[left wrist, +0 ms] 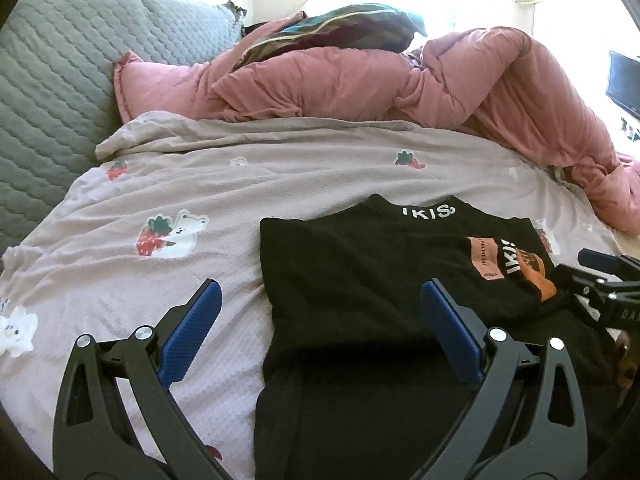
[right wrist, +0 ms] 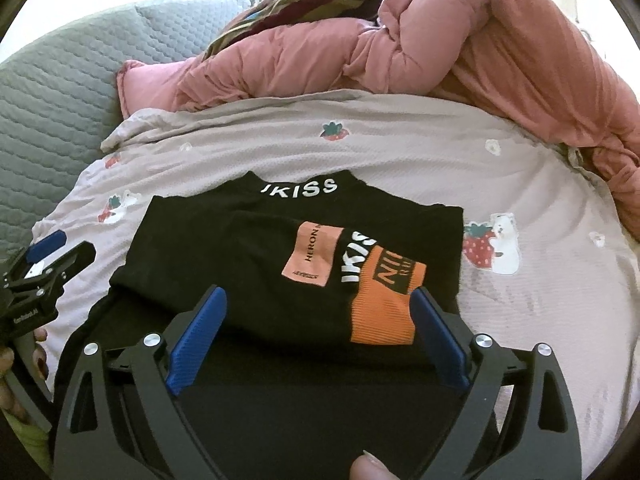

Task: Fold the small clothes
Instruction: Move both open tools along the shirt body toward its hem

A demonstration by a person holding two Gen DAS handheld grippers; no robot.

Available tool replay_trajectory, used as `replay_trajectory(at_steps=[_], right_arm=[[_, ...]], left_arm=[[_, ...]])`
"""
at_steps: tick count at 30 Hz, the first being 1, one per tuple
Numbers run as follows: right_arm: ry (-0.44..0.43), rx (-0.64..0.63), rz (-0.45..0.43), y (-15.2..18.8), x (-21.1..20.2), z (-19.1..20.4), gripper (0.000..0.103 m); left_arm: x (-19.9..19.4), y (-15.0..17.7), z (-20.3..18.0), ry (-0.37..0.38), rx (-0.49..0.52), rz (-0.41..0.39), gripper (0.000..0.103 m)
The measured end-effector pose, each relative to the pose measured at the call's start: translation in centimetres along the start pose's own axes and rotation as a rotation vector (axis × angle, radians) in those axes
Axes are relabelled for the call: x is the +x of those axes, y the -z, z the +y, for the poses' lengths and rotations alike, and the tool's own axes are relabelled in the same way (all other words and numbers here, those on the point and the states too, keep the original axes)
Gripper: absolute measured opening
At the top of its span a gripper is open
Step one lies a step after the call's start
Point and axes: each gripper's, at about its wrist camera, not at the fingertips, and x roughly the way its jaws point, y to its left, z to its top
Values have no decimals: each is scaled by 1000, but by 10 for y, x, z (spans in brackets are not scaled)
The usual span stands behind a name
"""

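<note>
From my left gripper [left wrist: 320, 316] I see both blue pads spread wide with nothing between them — one pad over the bedsheet [left wrist: 200, 184], the other over the one black shirt [left wrist: 360, 272]. The shirt lies folded on the sheet, white letters at its collar, with one pink label and one orange patch showing. Behind it sit one pink quilt [left wrist: 460, 88], one grey quilted cover [left wrist: 60, 80] and one striped cloth [left wrist: 332, 28]. My right gripper [left wrist: 600, 276] pokes in at the right edge.

From my right gripper [right wrist: 318, 324] the two pads also stand wide, empty, just above the shirt's [right wrist: 224, 248] near fold, the orange patch beside one pad. I count three strawberry-and-bear prints on the sheet [right wrist: 400, 152]. My left gripper [right wrist: 52, 256] shows at the left edge — apart from the shirt.
</note>
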Motion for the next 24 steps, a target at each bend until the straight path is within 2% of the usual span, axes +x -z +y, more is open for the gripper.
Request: replay_trajectory(at_steps=[9,24], right_arm=[[9,5,-23,2,-21,-6,93],[13,14,-51,13,-54,-20,94]], left_arm=[[-16,11,2,-22,-12,-22,93],[-32,31,9,-64,-27,4,93]])
